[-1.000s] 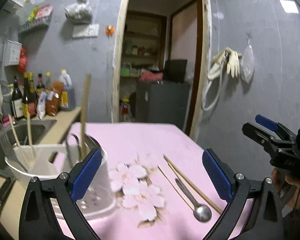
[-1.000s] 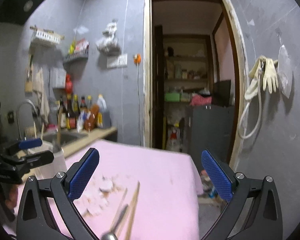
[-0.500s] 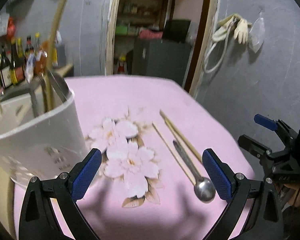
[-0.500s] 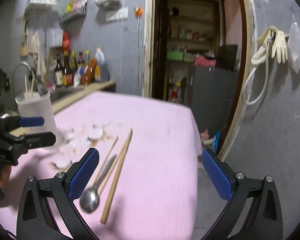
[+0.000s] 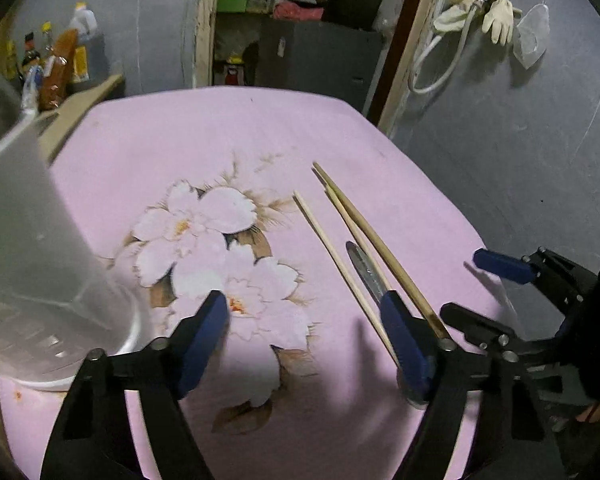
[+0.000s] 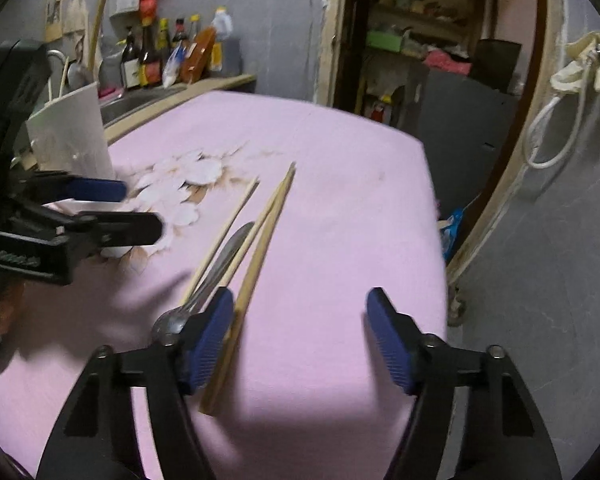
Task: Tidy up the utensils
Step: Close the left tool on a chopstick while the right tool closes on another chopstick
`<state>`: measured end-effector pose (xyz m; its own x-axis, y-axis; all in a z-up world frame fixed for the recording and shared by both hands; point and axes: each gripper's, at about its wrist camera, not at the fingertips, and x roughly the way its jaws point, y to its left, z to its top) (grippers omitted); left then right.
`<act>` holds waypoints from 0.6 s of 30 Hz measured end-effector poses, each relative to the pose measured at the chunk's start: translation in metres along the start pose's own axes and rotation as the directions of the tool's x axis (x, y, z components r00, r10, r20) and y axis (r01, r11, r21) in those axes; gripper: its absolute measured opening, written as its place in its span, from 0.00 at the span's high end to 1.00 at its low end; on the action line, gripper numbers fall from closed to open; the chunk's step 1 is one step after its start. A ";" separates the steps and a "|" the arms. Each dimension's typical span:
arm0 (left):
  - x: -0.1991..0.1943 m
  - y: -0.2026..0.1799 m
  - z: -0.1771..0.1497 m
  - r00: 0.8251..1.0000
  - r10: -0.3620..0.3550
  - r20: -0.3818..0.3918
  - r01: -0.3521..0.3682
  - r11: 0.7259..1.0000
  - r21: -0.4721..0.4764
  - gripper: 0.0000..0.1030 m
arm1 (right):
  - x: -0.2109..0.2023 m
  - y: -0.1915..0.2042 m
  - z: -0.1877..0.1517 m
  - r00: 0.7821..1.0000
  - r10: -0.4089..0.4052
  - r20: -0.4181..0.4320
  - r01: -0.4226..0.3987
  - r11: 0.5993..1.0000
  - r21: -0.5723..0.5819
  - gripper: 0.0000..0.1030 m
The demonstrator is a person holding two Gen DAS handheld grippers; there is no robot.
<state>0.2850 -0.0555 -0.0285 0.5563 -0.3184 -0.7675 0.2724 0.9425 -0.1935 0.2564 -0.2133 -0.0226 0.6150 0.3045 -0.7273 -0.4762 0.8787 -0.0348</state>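
Note:
Three wooden chopsticks [image 5: 364,224] and a metal spoon [image 5: 366,270] lie side by side on the pink flowered tablecloth [image 5: 204,148]. They also show in the right wrist view, chopsticks [image 6: 260,240] and spoon [image 6: 216,276]. A white utensil holder [image 5: 24,248] stands at the table's left edge; it also shows in the right wrist view [image 6: 72,132]. My left gripper [image 5: 304,344] is open and empty, low over the cloth, its right finger over the spoon. My right gripper [image 6: 300,336] is open and empty, its left finger over the chopsticks' near ends.
A counter with sauce bottles [image 6: 172,56] and a sink lies behind the holder. An open doorway [image 5: 300,28] shows shelves and a dark cabinet. Rubber gloves and a hose [image 5: 476,12] hang on the grey wall at right. The table's right edge [image 6: 436,216] drops to the floor.
Both grippers have tilted down and dropped toward the table, closing in on the spoon and chopsticks. The holder has slid to the left edge of the left wrist view.

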 end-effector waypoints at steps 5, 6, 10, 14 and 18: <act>0.015 0.001 0.007 0.999 -0.035 -0.038 0.035 0.999 -0.016 0.47 | 0.009 0.007 0.000 0.999 0.016 -0.036 -0.017 1.000 -0.025 0.50; 0.017 0.002 0.008 0.998 -0.042 -0.044 0.041 0.999 -0.020 0.49 | 0.011 0.009 0.000 0.999 -0.007 -0.046 0.005 0.999 -0.042 0.51; 0.028 0.001 0.015 0.995 -0.068 -0.072 0.065 0.997 -0.037 0.58 | 0.015 0.011 0.003 0.997 -0.052 -0.050 0.049 0.997 -0.063 0.61; 0.041 0.006 0.025 0.992 -0.089 -0.094 0.081 0.993 -0.082 0.69 | 0.016 0.002 0.005 0.996 -0.070 -0.047 0.068 0.997 -0.042 0.79; 0.050 0.013 0.038 0.989 -0.101 -0.106 0.087 0.988 -0.124 0.77 | 0.013 -0.008 0.006 0.995 -0.088 -0.037 0.087 0.996 -0.022 0.94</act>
<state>0.3463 -0.0630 -0.0456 0.4393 -0.3991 -0.8048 0.2206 0.9164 -0.3340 0.2718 -0.2141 -0.0275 0.6306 0.2122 -0.7465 -0.4344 0.8936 -0.1130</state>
